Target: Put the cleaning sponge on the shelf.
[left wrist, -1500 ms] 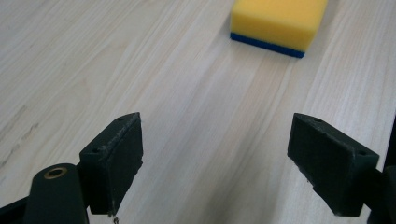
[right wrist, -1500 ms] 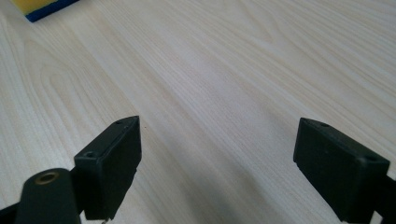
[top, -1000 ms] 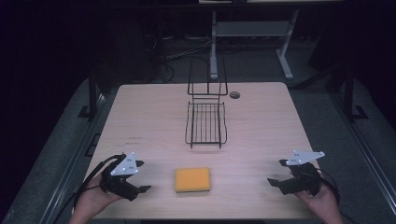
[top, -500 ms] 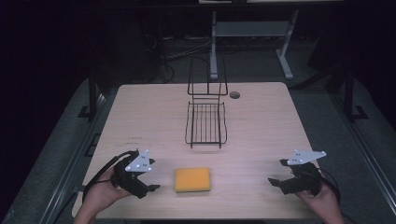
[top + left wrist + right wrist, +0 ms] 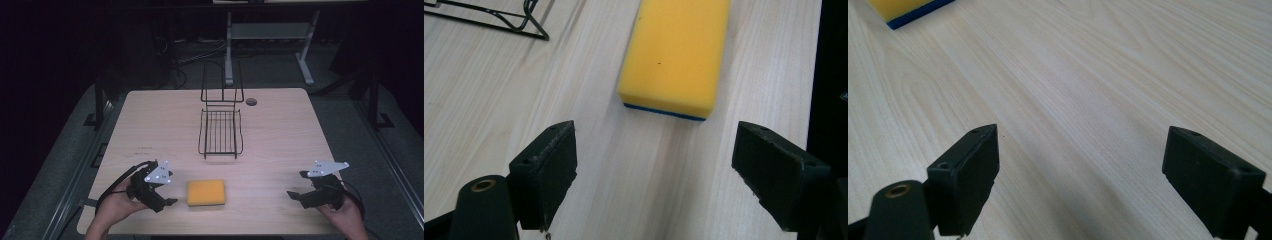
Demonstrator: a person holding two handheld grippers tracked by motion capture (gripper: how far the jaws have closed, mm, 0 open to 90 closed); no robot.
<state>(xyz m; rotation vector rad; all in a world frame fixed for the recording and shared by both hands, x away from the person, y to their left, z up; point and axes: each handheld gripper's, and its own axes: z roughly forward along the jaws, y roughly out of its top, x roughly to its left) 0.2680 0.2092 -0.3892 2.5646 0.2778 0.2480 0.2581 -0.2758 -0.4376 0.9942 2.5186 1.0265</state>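
Note:
A yellow sponge point(image 5: 206, 192) with a blue underside lies flat near the table's front edge. My left gripper point(image 5: 168, 196) sits just left of it, open and pointing at its short end. In the left gripper view the sponge point(image 5: 674, 55) lies a little beyond the gripper point(image 5: 674, 172), whose jaws stand wide apart with bare wood between them. My right gripper point(image 5: 297, 186) rests open at the front right, well away from the sponge. Its own view has the gripper point(image 5: 1098, 180) over bare table and a corner of the sponge point(image 5: 908, 11) at the top left.
A black wire rack point(image 5: 220, 131) with an upright back stands in the middle of the wooden table point(image 5: 285, 130); its corner point(image 5: 531, 25) appears in the left gripper view. A small round hole point(image 5: 251, 101) is at the far edge. The front table edge runs close beneath both hands.
My left gripper has slid right along the front of the table until it is close to the sponge's left end. The right gripper has stayed where it was.

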